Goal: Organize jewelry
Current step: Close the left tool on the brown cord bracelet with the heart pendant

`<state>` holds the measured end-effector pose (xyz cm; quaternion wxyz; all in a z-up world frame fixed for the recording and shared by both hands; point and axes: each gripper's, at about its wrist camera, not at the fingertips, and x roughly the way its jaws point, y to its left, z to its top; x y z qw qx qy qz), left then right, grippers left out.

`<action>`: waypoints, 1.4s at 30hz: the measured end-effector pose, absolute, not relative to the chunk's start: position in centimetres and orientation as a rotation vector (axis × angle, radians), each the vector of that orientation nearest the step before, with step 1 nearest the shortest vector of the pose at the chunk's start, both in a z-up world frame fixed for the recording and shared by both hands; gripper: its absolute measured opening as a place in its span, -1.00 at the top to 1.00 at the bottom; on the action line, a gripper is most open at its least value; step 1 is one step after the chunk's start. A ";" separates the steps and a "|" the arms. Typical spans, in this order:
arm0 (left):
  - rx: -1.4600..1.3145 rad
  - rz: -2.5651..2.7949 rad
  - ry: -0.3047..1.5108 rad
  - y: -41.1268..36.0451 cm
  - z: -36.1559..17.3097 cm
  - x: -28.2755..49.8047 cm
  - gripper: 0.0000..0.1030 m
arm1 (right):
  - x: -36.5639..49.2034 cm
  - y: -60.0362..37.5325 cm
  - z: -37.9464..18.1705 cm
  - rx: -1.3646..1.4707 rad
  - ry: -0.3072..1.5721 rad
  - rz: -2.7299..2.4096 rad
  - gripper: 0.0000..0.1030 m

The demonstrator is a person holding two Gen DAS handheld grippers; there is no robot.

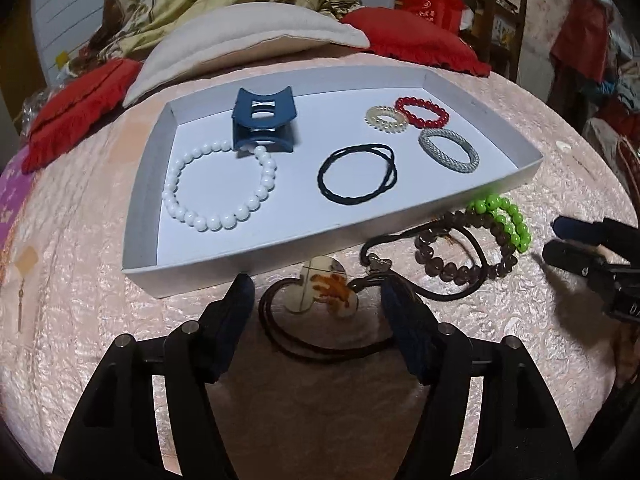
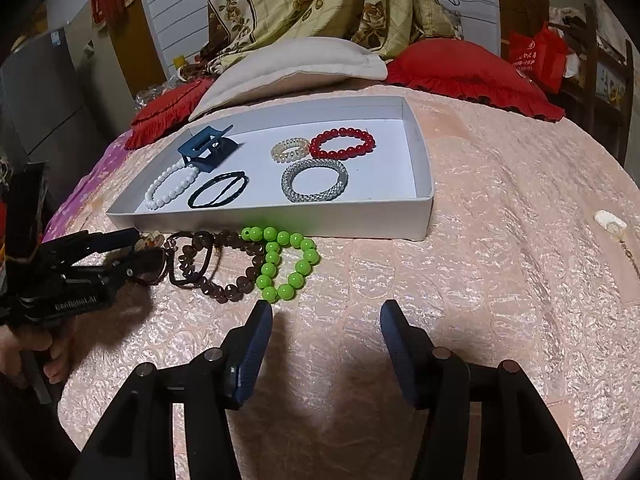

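Observation:
A round cream pendant (image 1: 325,286) with an orange figure lies on its dark brown cord (image 1: 320,344), just in front of the white tray (image 1: 280,258). My left gripper (image 1: 317,292) straddles the pendant, open, with neither pad touching it. To its right lie a brown bead bracelet (image 1: 460,268) and a green bead bracelet (image 1: 508,216). In the right wrist view my right gripper (image 2: 326,312) stands open over bare bedspread, with the green bead bracelet (image 2: 286,264) just ahead of its left fingertip. The left gripper (image 2: 140,246) shows at that view's left edge.
The tray holds a white bead bracelet (image 1: 220,184), a navy hair claw (image 1: 262,120), black hair ties (image 1: 358,172), a silver bangle (image 1: 448,150), a red bead bracelet (image 1: 422,111) and a cream spiral tie (image 1: 385,119). Pillows (image 1: 248,40) lie behind on the pink bedspread (image 2: 500,280).

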<state>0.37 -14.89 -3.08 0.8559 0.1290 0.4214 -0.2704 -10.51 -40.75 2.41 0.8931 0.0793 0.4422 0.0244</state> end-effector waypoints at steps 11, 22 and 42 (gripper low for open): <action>0.195 -0.518 0.883 -13.0 -2.6 -0.8 0.27 | -9.3 -39.1 3.5 0.111 0.879 0.217 0.05; 0.169 -0.457 0.895 -11.7 -2.8 -0.7 0.27 | -6.2 -37.9 3.3 -0.025 0.886 0.285 0.37; 0.168 -0.460 0.893 -11.9 -2.9 -0.8 0.27 | -6.5 -38.2 2.1 -0.040 0.952 0.236 0.83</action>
